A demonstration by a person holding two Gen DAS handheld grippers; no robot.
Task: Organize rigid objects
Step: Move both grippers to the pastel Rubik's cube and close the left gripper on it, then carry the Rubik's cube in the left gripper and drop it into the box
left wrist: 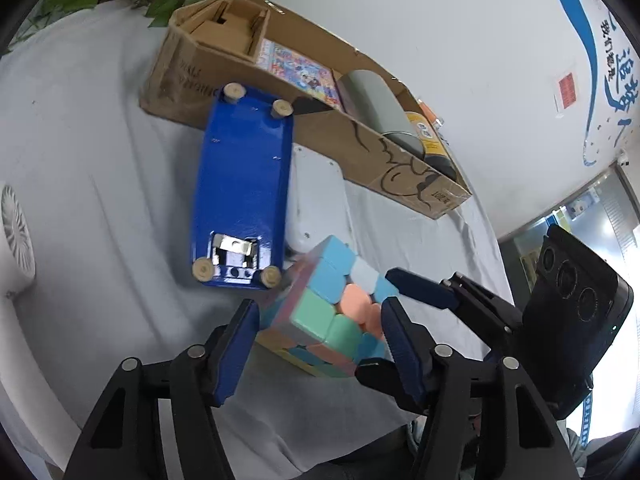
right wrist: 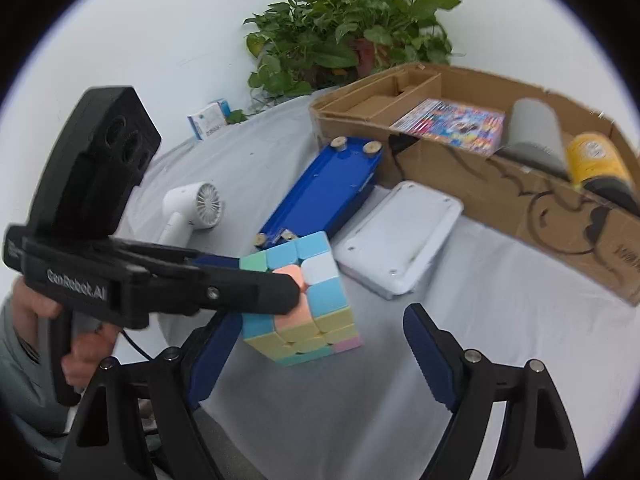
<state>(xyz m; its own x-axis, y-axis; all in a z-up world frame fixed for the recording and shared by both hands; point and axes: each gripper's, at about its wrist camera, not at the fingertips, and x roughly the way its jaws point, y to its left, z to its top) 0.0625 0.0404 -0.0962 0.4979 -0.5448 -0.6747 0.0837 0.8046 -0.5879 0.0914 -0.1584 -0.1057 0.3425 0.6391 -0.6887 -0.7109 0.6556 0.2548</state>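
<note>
Pastel cube (left wrist: pixel 328 312) sits right between your left gripper (left wrist: pixel 320 340) pads, jaws spread and not yet clamped. Your right gripper (right wrist: pixel 320 356) hangs wide apart, cube just ahead toward its left finger.
</note>
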